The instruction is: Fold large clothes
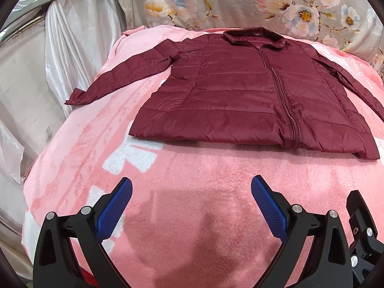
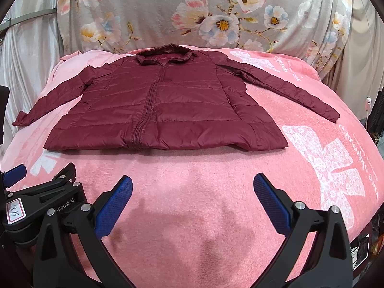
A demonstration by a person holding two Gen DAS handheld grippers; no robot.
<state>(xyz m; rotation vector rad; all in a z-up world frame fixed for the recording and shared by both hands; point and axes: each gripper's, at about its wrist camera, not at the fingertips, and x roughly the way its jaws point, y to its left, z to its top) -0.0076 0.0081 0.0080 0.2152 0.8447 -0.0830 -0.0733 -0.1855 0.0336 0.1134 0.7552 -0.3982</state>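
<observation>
Currently: maroon puffer jacket (image 1: 240, 96) lies flat, front up, zipped, on pink blanket (image 1: 192, 180) over the bed; sleeves spread out to both sides, collar toward floral fabric (image 1: 216, 0). Left gripper (image 1: 191, 189) and right gripper (image 2: 193, 188) hover near the hem, fingers (image 1: 115, 206) apart, empty.

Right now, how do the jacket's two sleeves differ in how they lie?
The left sleeve angles out from the body, and its cuff reaches the blanket's edge. The right sleeve also angles out but ends well on the blanket. Both lie flat, unfolded, on the maroon jacket.
</observation>
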